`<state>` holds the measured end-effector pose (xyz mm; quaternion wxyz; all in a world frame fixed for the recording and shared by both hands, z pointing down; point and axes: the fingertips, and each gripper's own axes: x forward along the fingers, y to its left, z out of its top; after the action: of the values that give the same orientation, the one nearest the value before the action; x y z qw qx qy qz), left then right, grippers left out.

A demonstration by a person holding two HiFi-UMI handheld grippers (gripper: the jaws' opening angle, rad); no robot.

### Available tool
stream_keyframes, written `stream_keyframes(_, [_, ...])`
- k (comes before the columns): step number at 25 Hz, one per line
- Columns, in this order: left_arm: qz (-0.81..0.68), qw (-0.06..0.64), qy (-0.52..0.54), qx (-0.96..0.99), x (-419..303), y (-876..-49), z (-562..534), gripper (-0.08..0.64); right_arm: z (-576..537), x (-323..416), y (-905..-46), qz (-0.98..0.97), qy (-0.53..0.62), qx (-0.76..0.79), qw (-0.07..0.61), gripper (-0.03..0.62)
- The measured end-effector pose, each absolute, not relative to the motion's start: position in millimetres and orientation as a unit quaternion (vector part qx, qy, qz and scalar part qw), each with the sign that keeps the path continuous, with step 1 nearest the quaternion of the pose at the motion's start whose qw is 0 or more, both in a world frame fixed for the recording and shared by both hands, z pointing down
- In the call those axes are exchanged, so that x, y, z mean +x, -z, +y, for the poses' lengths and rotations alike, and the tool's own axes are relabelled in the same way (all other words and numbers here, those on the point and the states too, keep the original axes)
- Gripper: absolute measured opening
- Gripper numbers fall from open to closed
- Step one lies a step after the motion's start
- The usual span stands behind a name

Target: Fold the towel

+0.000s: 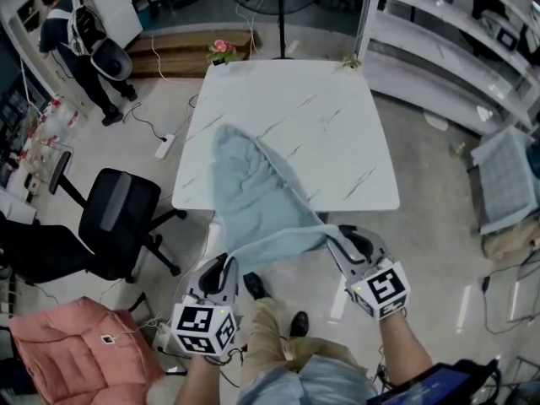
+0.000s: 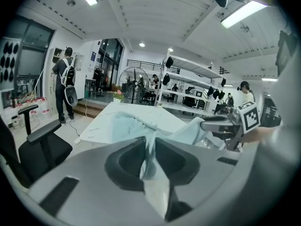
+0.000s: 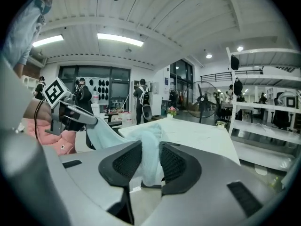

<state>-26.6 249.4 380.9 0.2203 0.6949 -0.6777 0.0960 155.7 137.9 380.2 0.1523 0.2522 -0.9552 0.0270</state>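
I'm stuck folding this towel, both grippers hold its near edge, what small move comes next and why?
Probably draw the left gripper and right gripper apart: each pinches a corner of the towel, which lies bunched and narrow on the table, so it needs flattening.

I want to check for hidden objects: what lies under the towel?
The towel lies on the white table; its near part hangs past the edge, above the floor. Whatever the cloth covers cannot be seen.
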Motion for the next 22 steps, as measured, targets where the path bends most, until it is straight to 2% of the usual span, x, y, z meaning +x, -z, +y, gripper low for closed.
stream_keyframes(2, [-0.669,0.226,-0.097,0.701,-25,-383,249,0.182,142,154,-384,-0.958,-0.037,0.234,0.162,0.185])
stream_keyframes(3, [-0.667,0.228,-0.092,0.703,-25,-382,248,0.186,143,153,-384,-0.959,-0.038,0.228,0.163,0.202])
stream_keyframes(22, [-0.684,0.218,-0.067,0.693,-43,-367,227,0.190,123,130,-361,-0.963,-0.005,0.223,0.148,0.192])
